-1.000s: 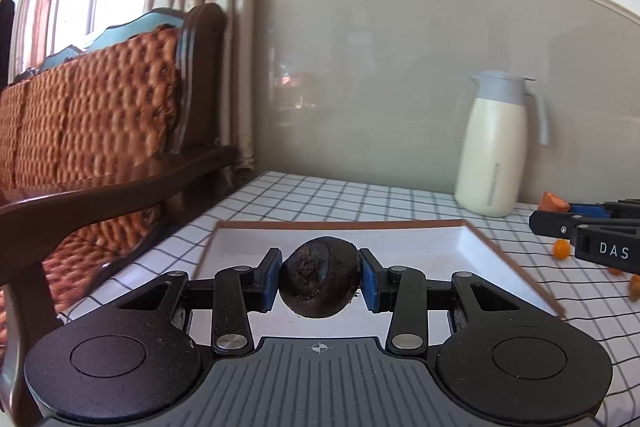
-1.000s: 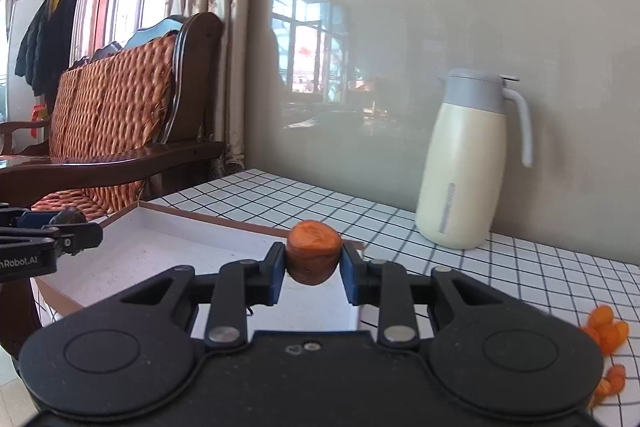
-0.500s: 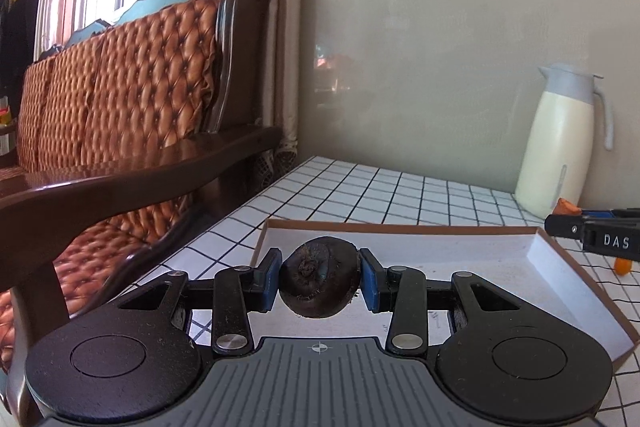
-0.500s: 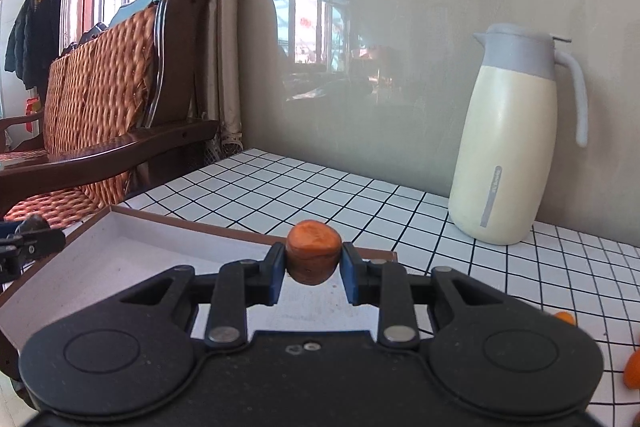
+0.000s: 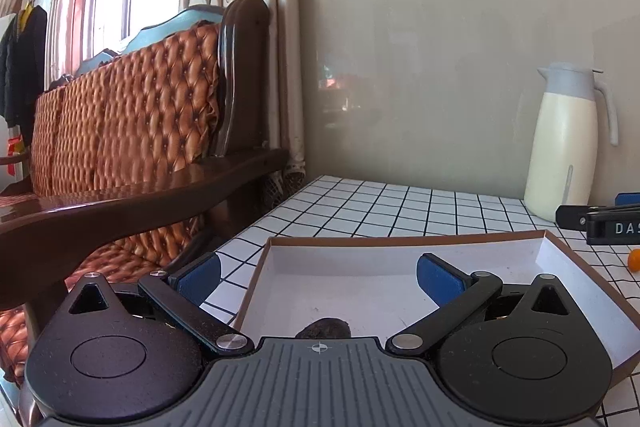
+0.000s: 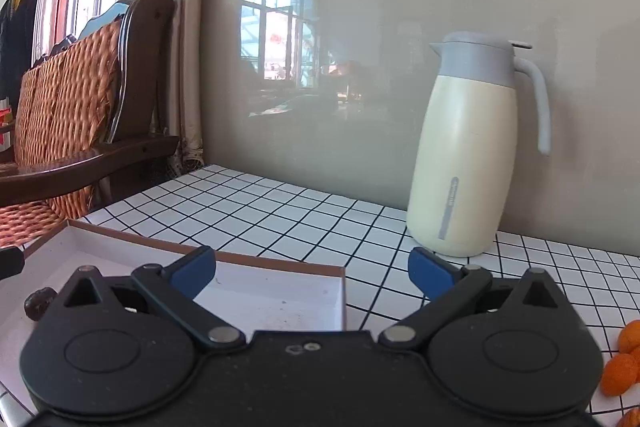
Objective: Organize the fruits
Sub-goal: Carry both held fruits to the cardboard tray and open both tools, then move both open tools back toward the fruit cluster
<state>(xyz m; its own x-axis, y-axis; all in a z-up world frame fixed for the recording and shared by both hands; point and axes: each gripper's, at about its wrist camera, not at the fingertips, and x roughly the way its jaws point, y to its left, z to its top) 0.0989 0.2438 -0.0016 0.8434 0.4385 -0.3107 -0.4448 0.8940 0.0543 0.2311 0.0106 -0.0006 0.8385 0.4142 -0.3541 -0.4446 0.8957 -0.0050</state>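
Both grips let go since earlier frame. Left gripper [image 5: 318, 277] opening wide, empty; dark fruit [image 5: 323, 329] lay in box [image 5: 580, 291] below fingers. Right gripper [image 6: 312, 273] likewise; orange piece hidden. I judged fruit light, soft: pinch mid-body, gently.

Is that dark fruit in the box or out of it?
In: the dark fruit lies on the box floor, touching nothing.

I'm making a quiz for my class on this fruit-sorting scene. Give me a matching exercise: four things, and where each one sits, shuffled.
Things:
1. dark wrinkled fruit
2. cream thermos jug with grey lid
3. small orange fruits
4. brown-rimmed white cardboard tray

Places:
A. standing by the wall
B. loose on the checked cloth, right of the tray
C. inside the tray
D. at the table's left end, near the sofa

Pairs: 1-C, 2-A, 3-B, 4-D
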